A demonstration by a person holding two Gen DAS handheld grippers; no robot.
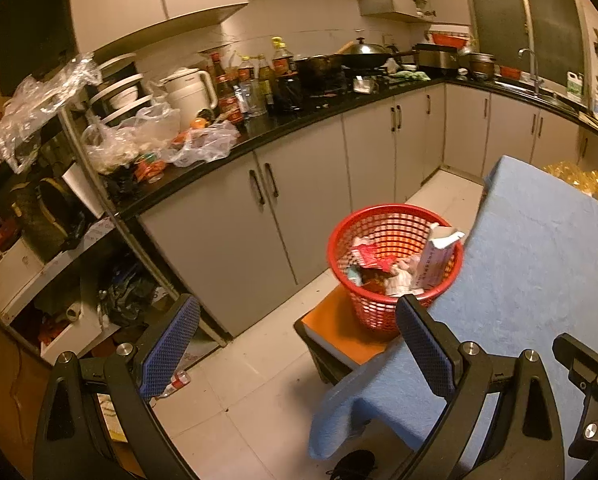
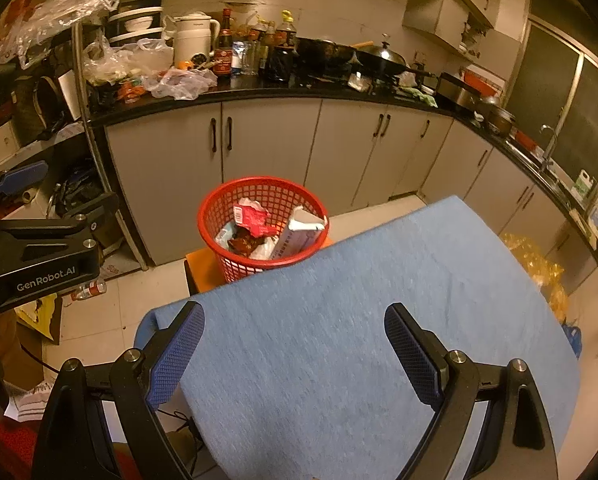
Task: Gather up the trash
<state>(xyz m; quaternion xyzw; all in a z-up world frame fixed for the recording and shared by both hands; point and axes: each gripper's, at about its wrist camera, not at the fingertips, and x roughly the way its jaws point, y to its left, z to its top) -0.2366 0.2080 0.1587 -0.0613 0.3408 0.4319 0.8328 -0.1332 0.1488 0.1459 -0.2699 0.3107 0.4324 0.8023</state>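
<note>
Hovering over the blue-covered bench [image 2: 339,340], the right gripper [image 2: 295,354] has its fingers spread, pinching nothing. The left gripper [image 1: 299,346] is spread likewise, empty, above the floor [image 1: 251,400] at the bench's edge. Ahead of both sets of fingers, a red basket [image 2: 225,264] sits on an orange stool [image 1: 339,332], holding the trash [image 2: 255,222] and a carton [image 2: 295,236]. Beyond stand cabinets [image 2: 171,168].

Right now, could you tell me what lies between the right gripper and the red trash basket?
In the right wrist view, only the blue cloth-covered table lies between the open right gripper and the red basket; nothing rests on that stretch.
</note>
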